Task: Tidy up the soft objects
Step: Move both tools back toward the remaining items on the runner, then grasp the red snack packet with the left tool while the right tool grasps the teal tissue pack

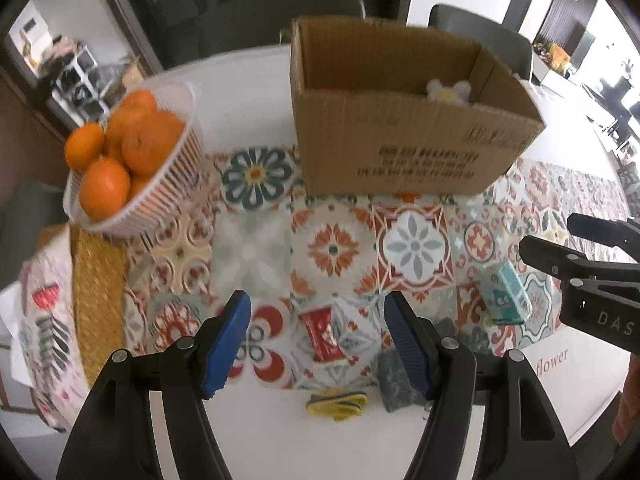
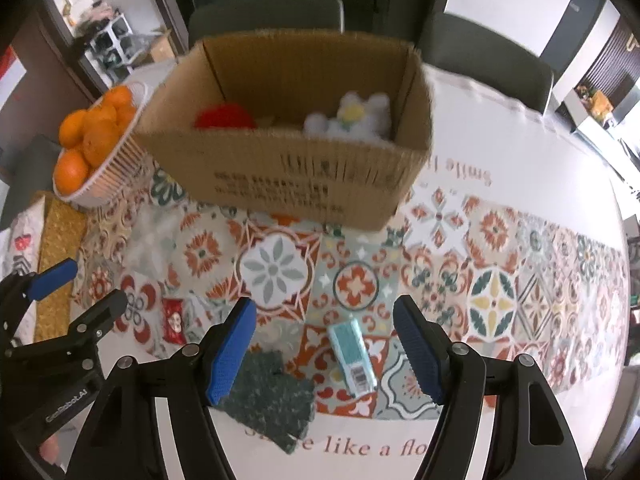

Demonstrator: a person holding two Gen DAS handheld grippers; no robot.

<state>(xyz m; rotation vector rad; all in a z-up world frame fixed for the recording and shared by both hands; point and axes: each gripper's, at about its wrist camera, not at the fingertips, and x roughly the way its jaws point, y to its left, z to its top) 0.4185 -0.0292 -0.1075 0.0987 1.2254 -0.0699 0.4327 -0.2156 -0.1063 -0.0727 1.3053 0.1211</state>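
Both grippers hover over the surface [image 2: 500, 128], which is covered by a white cloth with a band of coloured tile patterns. The left gripper [image 1: 318, 340] has its blue-padded fingers spread wide and holds nothing; a red packet [image 1: 322, 334] lies on the cloth between them. Just nearer the camera, a small yellow and dark striped cloth piece [image 1: 337, 402] rests on the white part of the cloth, and a dark green scouring pad [image 1: 396, 380] lies beside it, partly hidden by the right-hand finger. The right gripper [image 2: 325, 350] is also wide open and empty, with a teal tissue pack [image 2: 352, 356] lying flat between its fingers and the green pad [image 2: 268, 396] under its left finger.

Farther back stands an open cardboard box [image 2: 304, 176]. Inside it sit a white plush flower with a yellow centre [image 2: 354, 120] at the right end and a red soft thing [image 2: 224, 118] at the left end. Left of the box, a white slatted basket [image 1: 168, 184] holds oranges [image 1: 132, 140]. A yellow woven mat [image 1: 98, 300] lies near the basket.
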